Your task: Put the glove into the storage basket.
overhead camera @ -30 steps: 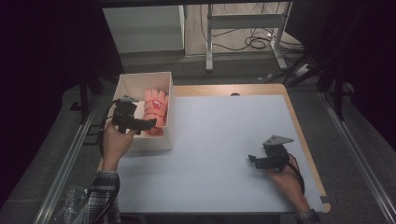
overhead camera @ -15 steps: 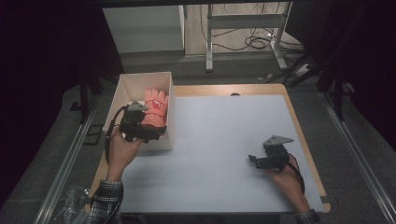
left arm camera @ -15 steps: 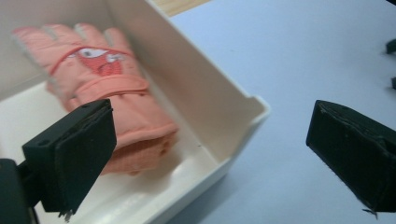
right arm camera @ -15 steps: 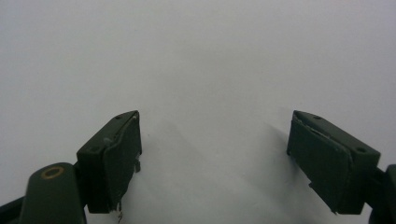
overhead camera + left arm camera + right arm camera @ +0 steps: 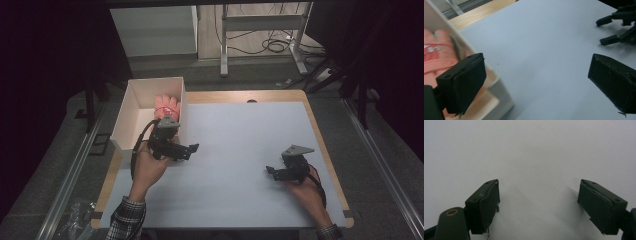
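Table (image 5: pixel 240 150): white sheet bare across the centre, apparently kept as working area.
Box (image 5: pixel 131 107): open-topped, at 10 o'clock on the table; walls contain the contents.
Pink glove (image 5: pixel 166 105): lies inside the box, against its 3 o'clock wall.
Left gripper (image 5: pixel 187 149): jaws apart, empty, just outside the box's near corner, aimed toward 3 o'clock.
Right gripper (image 5: pixel 272 171): jaws apart, empty, parked low at 4 o'clock, well apart from the box.

Glove (image 5: pixel 166 105) (probably) in box (image 5: pixel 131 112) at table's (image 5: pixel 240 150) left edge, tongs apart.
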Available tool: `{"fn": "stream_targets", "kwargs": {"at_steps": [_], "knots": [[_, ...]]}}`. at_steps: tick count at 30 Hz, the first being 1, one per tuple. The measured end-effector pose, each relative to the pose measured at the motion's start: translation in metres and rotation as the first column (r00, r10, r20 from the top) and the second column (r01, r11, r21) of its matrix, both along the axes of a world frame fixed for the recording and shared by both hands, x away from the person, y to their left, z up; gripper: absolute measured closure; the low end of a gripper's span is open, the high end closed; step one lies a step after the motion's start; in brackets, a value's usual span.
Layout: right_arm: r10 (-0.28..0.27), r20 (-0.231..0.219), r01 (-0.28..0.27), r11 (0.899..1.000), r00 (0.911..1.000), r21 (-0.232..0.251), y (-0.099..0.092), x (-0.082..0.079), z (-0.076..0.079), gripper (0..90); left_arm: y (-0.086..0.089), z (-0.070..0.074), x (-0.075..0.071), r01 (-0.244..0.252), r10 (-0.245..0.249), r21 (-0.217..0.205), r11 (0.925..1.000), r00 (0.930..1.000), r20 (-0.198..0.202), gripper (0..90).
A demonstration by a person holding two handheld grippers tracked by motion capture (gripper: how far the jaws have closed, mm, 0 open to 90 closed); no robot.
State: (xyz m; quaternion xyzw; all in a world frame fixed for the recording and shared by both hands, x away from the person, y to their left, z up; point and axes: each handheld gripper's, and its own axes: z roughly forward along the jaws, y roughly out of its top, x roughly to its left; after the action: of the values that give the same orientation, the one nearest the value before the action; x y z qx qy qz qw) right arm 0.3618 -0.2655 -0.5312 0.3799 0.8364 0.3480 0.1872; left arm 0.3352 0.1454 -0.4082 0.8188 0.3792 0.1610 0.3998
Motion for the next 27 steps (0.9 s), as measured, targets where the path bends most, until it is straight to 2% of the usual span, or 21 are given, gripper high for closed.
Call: {"fn": "stream_targets", "kwargs": {"at_steps": [9,13,18,27], "knots": [[0.000,0.000,0.000,1.000,1.0000,0.000,0.000,0.000,0.000,17.9,-0.035,-0.015,-0.005,0.085,-0.085,-0.024,0.9961,0.9963,-0.002,2.0],[0.000,0.000,0.000,1.000,1.0000,0.000,0.000,0.000,0.000,17.9,-0.049,-0.029,-0.006,0.117,-0.118,-0.015,0.9930,0.9930,-0.006,1.9],[0.001,0.001,-0.001,1.000,1.0000,-0.001,0.000,0.000,0.000,17.9,-0.061,-0.053,-0.006,0.149,-0.149,-0.014,0.9888,0.9880,-0.039,1.9],[0.001,0.001,-0.001,1.000,1.0000,-0.001,0.000,0.000,0.000,17.9,-0.069,-0.093,-0.006,0.160,-0.157,0.024,0.9869,0.9843,-0.080,1.9]]}}
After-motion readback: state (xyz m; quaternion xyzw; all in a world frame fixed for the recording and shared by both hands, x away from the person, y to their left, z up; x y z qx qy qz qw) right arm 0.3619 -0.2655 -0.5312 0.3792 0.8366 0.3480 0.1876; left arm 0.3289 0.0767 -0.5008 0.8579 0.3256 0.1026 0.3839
